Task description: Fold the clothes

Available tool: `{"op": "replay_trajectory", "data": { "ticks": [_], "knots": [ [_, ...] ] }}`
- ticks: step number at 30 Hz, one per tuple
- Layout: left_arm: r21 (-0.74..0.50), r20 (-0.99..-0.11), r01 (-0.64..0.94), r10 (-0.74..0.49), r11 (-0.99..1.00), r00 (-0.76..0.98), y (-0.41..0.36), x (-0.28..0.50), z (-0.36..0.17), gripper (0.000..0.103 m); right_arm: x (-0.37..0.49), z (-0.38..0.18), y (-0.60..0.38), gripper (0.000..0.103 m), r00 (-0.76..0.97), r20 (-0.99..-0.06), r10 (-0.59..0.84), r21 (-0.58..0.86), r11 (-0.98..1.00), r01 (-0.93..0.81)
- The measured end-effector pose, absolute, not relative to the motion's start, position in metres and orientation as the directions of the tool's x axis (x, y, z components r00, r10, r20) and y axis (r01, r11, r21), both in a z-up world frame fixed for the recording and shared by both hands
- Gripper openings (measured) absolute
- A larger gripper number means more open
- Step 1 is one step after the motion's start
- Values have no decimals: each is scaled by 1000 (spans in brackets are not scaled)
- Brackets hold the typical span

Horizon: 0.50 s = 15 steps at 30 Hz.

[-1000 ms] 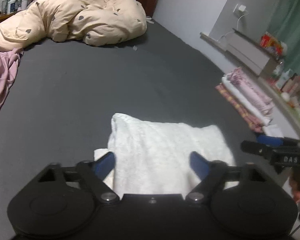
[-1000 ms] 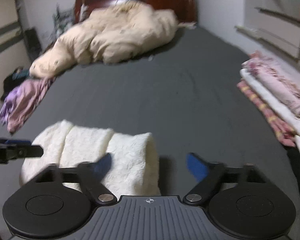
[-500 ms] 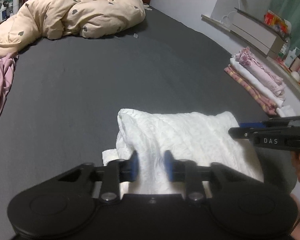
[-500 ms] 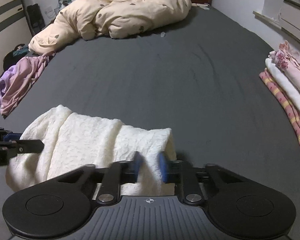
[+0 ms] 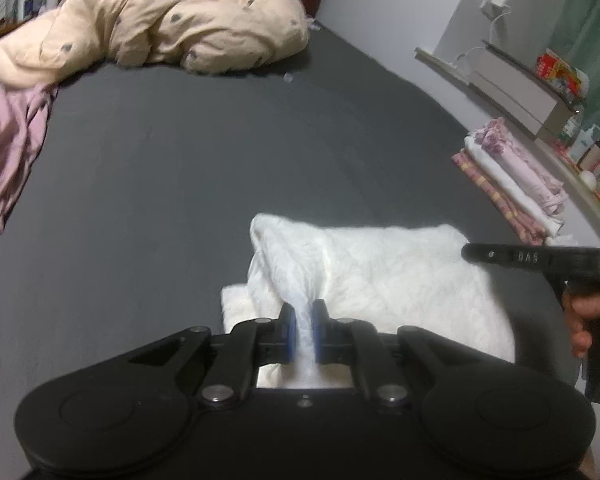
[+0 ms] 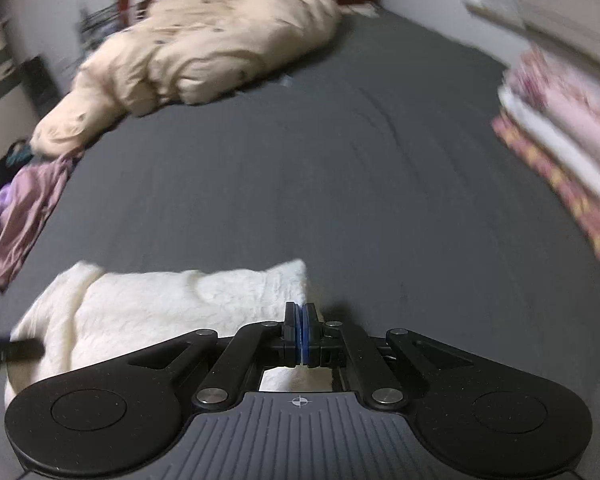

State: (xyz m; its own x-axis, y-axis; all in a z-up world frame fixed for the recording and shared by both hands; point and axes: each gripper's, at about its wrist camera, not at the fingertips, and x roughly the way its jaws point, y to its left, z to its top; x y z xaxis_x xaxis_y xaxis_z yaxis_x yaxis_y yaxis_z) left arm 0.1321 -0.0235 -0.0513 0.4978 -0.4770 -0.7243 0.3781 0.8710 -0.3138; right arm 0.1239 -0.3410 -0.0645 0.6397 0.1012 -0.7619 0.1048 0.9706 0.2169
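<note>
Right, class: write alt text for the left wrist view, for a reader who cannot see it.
The left gripper has its jaws closing on a pinched ridge of a white fleecy garment that lies on a dark grey bed. At the right edge, a hand holds the right gripper over the garment's far side. A beige duvet lies bunched at the bed's head.

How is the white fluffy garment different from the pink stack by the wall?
The white fluffy garment lies loose and rumpled at the bed's near end; the pink stack sits neatly folded at the bed's side edge. The garment is one plain piece pinched by both claws; the stack is several patterned pieces, untouched. Both rest on the grey bed.
</note>
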Motion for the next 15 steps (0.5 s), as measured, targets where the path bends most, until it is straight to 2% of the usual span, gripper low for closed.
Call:
{"op": "replay_trajectory", "data": {
  "ticks": [2, 4, 6, 9, 11, 15],
  "knots": [
    [-339, -728, 355, -482, 871, 487, -19, 135, -58, 9, 123, -72, -353, 0, 630, -764, 139, 296, 943, 152],
    [-372, -717, 339, -499, 864, 486, -16, 136, -58, 10, 120, -69, -359, 0, 642, -755, 132, 305, 938, 166],
    [-376, -697, 345, -508, 860, 506, -15, 134, -51, 14, 114, -62, -365, 1, 667, -736, 113, 299, 939, 171],
    [-344, -695, 375, -502, 861, 515, -14, 128, -42, 23, 102, -50, -380, 2, 692, -706, 149, 366, 913, 177],
    [-345, -691, 397, -517, 850, 505, -10, 121, -38, 28, 87, -40, -386, 3, 690, -693, 210, 396, 910, 121],
    [-315, -699, 459, -530, 831, 480, -4, 101, -36, 34, 51, -32, -372, 3, 652, -711, 263, 352, 936, 6]
  ]
}}
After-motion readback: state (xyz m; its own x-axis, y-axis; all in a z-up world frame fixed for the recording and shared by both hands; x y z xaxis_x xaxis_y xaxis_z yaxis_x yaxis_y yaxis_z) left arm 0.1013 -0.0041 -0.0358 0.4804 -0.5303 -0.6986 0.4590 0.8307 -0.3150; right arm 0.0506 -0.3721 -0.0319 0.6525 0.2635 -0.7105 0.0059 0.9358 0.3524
